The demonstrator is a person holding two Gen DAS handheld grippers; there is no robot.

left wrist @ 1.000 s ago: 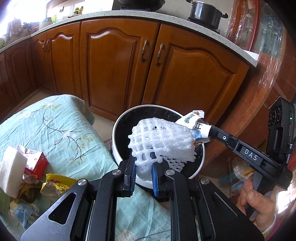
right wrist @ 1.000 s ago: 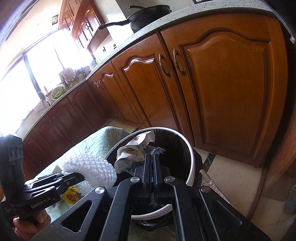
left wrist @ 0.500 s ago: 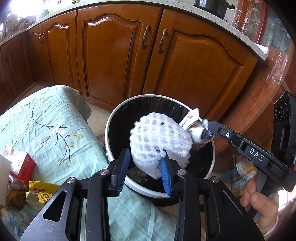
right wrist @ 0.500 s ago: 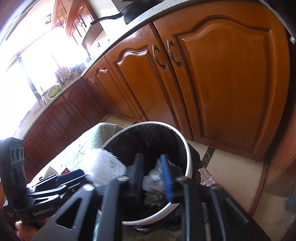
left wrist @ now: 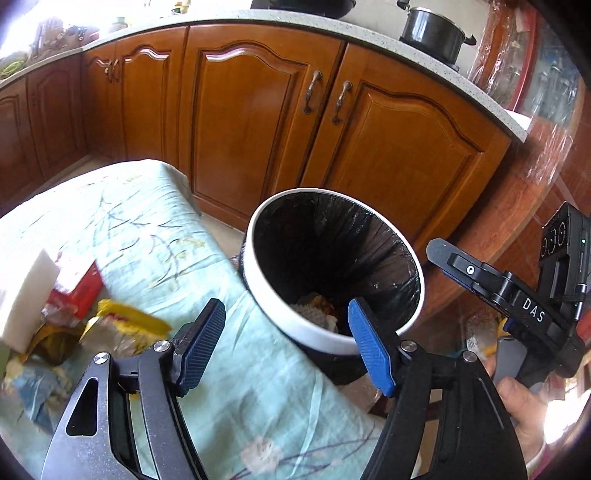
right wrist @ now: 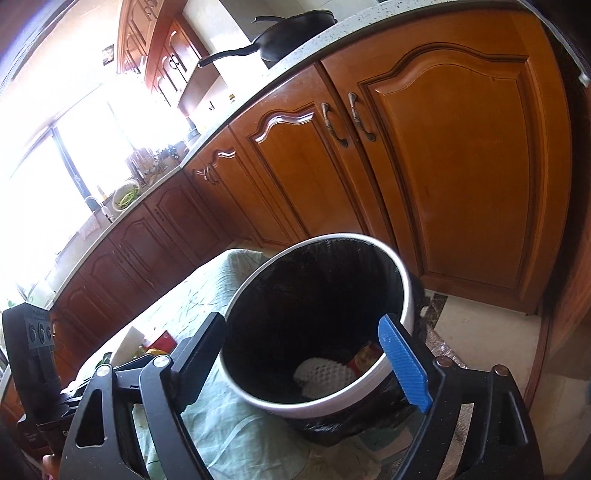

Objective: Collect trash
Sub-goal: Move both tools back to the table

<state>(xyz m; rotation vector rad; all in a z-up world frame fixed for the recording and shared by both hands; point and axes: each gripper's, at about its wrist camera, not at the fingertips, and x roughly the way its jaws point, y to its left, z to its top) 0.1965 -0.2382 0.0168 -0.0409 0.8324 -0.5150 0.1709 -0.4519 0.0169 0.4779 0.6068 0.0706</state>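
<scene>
A white-rimmed trash bin (left wrist: 295, 334) with a black liner stands beside the table; it also shows in the right wrist view (right wrist: 404, 280). A white foam net (right wrist: 323, 371) and a reddish wrapper (right wrist: 365, 360) lie at its bottom. My left gripper (left wrist: 286, 345) is open and empty, over the table edge and the bin's near rim. My right gripper (right wrist: 303, 363) is open and empty above the bin; it also shows in the left wrist view (left wrist: 480, 273), at the bin's right. More trash lies on the table at left: a white block (left wrist: 26, 299), a red box (left wrist: 79, 288), a yellow wrapper (left wrist: 125, 323).
The table carries a light green floral cloth (left wrist: 159, 236). Brown wooden cabinets (left wrist: 258, 122) run close behind the bin under a speckled counter with a black pot (left wrist: 432, 33) and a pan (right wrist: 291, 37). Tiled floor (right wrist: 491, 339) lies right of the bin.
Both grippers have opened. The foam net from my left gripper and the crumpled wrapper from my right have dropped into the bin. Both grippers have pulled back from it a little.
</scene>
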